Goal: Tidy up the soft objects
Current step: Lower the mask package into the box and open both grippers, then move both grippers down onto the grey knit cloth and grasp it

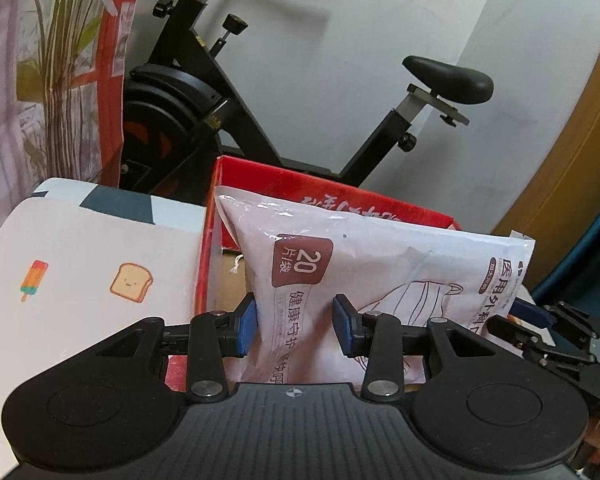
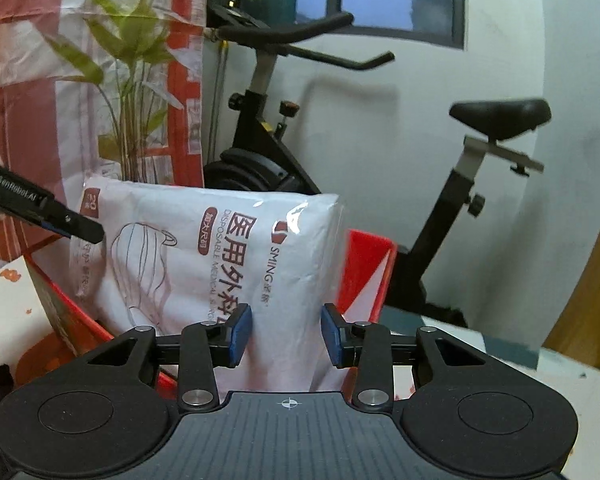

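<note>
One exercise bike, one red box, one mask pack

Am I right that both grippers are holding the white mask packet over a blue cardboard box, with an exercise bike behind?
Not quite: the cardboard box is red, not blue, as the left wrist view shows. Otherwise yes: left gripper and right gripper hold the mask packet, exercise bike behind.

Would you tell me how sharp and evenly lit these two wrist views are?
Left wrist view: mostly sharp, print on the mask pack legible; fisheye bends the wooden door. Right wrist view: softer, motion blur on the exercise bike; small glare patch on the pack's wrapper.
</note>
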